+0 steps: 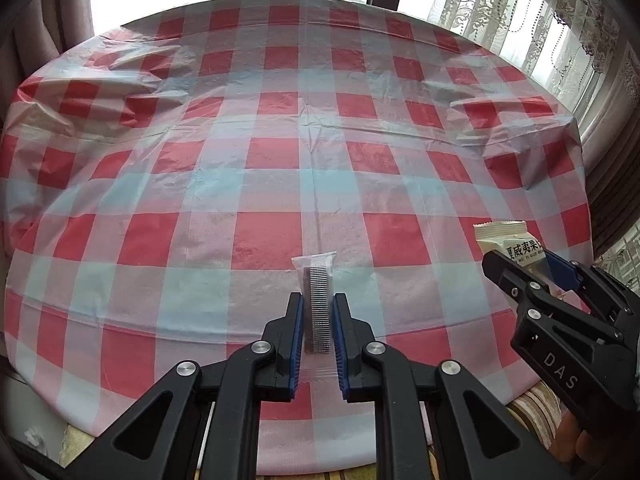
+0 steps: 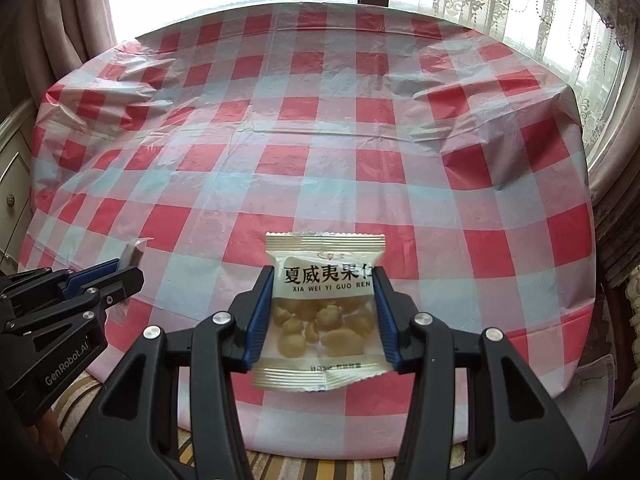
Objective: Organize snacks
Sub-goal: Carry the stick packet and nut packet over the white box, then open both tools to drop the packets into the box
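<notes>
left gripper (image 1: 318, 320) clamps a thin clear packet (image 1: 318, 300) edge-on, long axis along the fingers | right gripper (image 2: 323, 316) grips nut packet (image 2: 325, 312) by its sides, flat face up | both held above checked tablecloth (image 1: 280, 160) near edge, right gripper just right of left | no bin seen

Two tong-mounted fisheyes, angled down, sharing tablecloth (image 1: 280, 152).

bench (image 1: 560, 208): round top, seen from above in both wrist views | cover: thin plastic tablecloth (image 1: 280, 184) in red, white and pale-blue checks, lying directly on it and hanging over the near edge | surface: centre crease running near to far, wrinkles and raised folds at far left and far right
</notes>
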{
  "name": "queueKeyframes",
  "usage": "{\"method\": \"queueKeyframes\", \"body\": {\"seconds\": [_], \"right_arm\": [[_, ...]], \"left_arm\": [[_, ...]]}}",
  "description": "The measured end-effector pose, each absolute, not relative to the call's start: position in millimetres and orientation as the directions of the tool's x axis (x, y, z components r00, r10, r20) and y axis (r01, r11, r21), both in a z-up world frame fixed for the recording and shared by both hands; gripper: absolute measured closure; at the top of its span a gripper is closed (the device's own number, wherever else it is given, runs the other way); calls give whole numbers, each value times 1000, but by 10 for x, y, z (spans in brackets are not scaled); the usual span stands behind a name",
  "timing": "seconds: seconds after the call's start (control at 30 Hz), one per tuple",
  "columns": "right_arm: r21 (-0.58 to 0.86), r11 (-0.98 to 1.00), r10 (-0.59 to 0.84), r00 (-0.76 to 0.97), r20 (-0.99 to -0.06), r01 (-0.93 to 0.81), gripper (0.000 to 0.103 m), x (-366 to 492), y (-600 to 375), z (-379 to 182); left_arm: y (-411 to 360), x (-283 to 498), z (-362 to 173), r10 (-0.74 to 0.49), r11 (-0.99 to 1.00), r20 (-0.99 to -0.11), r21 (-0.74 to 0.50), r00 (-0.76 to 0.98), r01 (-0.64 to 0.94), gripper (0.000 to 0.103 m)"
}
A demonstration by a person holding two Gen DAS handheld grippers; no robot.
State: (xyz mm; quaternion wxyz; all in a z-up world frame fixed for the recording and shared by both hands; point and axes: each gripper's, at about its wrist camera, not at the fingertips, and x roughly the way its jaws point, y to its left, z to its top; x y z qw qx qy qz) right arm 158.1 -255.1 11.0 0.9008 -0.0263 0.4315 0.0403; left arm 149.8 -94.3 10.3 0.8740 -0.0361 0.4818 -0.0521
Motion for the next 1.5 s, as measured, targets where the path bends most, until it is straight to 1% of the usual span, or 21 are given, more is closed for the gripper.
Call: {"method": "queueKeyframes", "body": {"seconds": [0.67, 1.13, 1.5], "right_arm": [[9, 999, -15, 647, -762, 34, 52, 989, -3297, 297], [-9, 982, -131, 653, -746, 187, 52, 428, -3989, 497], [-21, 953, -212, 615, -759, 303, 52, -20, -4518, 469]], "left_arm": [[-1765, 1147, 320, -193, 970, -827, -78, 527, 232, 88], [-2566, 804, 417, -296, 904, -826, -80, 479, 421, 88], [-3095, 488, 442, -342, 841, -826, -57, 448, 537, 88]]}}
